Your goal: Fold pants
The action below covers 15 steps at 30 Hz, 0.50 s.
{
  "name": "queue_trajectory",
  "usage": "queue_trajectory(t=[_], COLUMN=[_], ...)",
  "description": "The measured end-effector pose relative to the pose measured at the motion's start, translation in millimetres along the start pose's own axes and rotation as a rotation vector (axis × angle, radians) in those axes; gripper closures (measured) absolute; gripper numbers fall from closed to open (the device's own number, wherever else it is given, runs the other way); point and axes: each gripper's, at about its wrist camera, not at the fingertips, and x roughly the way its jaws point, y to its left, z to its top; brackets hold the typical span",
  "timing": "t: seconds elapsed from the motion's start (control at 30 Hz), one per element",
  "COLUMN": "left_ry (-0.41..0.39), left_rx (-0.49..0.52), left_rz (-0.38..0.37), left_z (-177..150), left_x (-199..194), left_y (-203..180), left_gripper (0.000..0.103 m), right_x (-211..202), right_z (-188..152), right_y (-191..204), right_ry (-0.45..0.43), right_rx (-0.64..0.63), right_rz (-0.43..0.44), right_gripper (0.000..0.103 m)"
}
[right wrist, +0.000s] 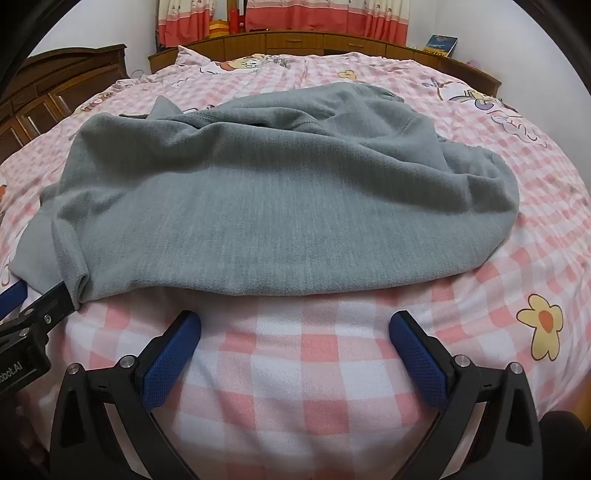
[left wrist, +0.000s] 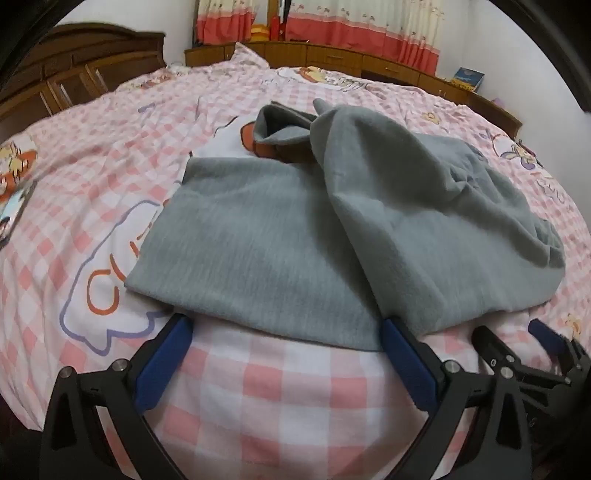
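Observation:
Grey fleece pants (left wrist: 288, 229) lie rumpled on the pink checked bedspread (left wrist: 258, 398). One leg lies flat; the rest is bunched over it to the right. My left gripper (left wrist: 286, 334) is open at the near hem, its fingertips touching the cloth edge. In the right wrist view the pants (right wrist: 288, 206) fill the middle, folded in a heap. My right gripper (right wrist: 295, 325) is open just short of the near fold, on the bedspread. The right gripper also shows in the left wrist view (left wrist: 517, 336), and the left gripper's finger (right wrist: 51, 299) shows at the left in the right wrist view.
A wooden headboard (left wrist: 81, 70) stands at the left. A low wooden cabinet (left wrist: 351, 59) runs along the far side under red and cream curtains (left wrist: 332, 26). A pillow (left wrist: 243, 59) and a book (left wrist: 467, 79) lie at the back.

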Motion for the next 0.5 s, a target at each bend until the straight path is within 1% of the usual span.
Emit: queue_trajectory(t=[0.1, 0.27, 0.43, 0.5], left_ry=[0.02, 0.021, 0.048, 0.048], left_rx=[-0.033, 0.003, -0.021, -0.026], left_rz=[-0.018, 0.024, -0.001, -0.002], left_z=[-1.8, -3.4, 1.5, 0.8], left_x=[3.4, 6.4, 4.5, 4.3], left_y=[6.4, -3.5, 3.0, 4.1], left_gripper=[0.0, 0.0, 0.0, 0.0], right_x=[0.1, -0.1, 0.2, -1.4], right_z=[0.1, -0.2, 2.7, 1.5], right_y=[-0.5, 0.2, 3.4, -0.9], right_ry=[-0.001, 0.001, 0.004, -0.001], right_rx=[0.0, -0.002, 0.004, 0.012], right_rz=[-0.001, -0.005, -0.011, -0.007], right_gripper=[0.0, 0.0, 0.0, 0.0])
